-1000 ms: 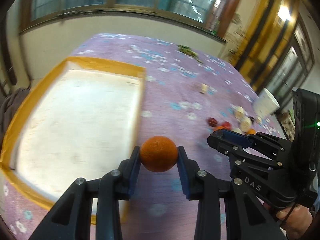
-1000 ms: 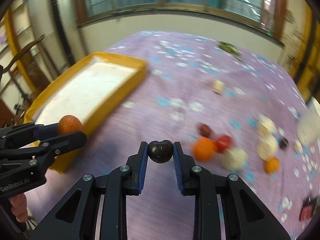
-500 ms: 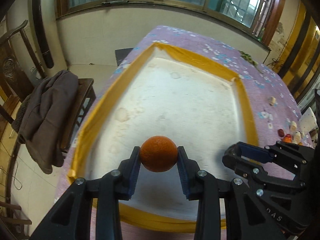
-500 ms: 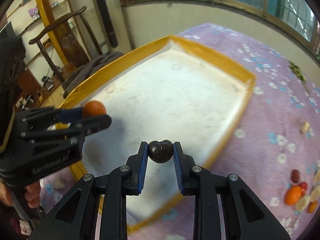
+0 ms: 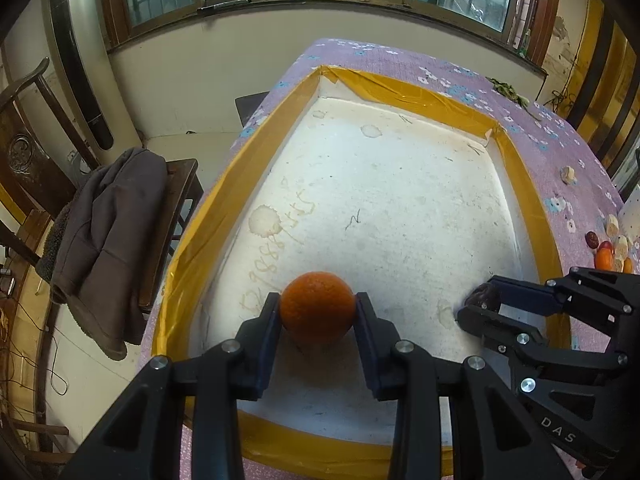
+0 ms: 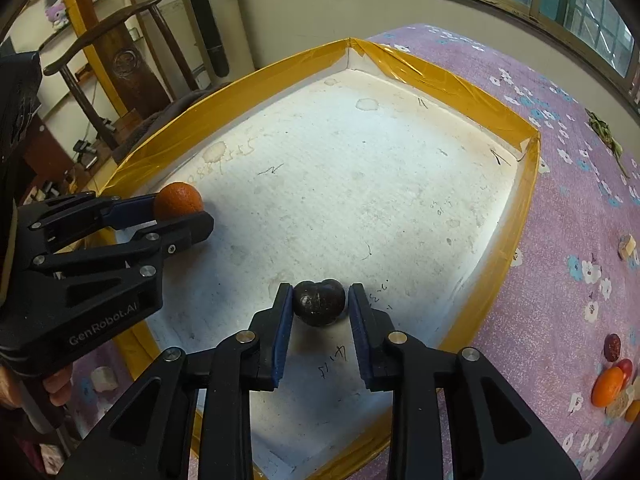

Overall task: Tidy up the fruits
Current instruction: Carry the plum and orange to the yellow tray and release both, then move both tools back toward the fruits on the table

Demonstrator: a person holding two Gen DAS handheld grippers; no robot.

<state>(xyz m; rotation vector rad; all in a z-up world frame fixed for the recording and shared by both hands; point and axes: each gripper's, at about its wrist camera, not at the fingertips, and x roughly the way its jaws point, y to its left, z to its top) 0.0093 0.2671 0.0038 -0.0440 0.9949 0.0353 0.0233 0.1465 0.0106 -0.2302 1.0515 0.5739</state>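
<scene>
My left gripper (image 5: 317,312) is shut on an orange (image 5: 317,307) low over the near part of a white foam tray with a yellow taped rim (image 5: 404,92). My right gripper (image 6: 319,306) is shut on a dark round fruit (image 6: 319,303) over the tray's near right part (image 6: 496,256). The left gripper with the orange also shows in the right wrist view (image 6: 178,200); the right gripper with the dark fruit shows in the left wrist view (image 5: 482,300). The tray floor holds no fruit.
The tray lies on a purple flowered tablecloth (image 6: 560,184). A pile of loose fruits (image 6: 612,384) lies to the right on the cloth, also seen in the left wrist view (image 5: 608,246). A wooden chair with a grey jacket (image 5: 104,232) stands left of the table.
Both grippers have swung left from the fruit pile to over the tray and lowered toward its floor, each still holding its fruit.
</scene>
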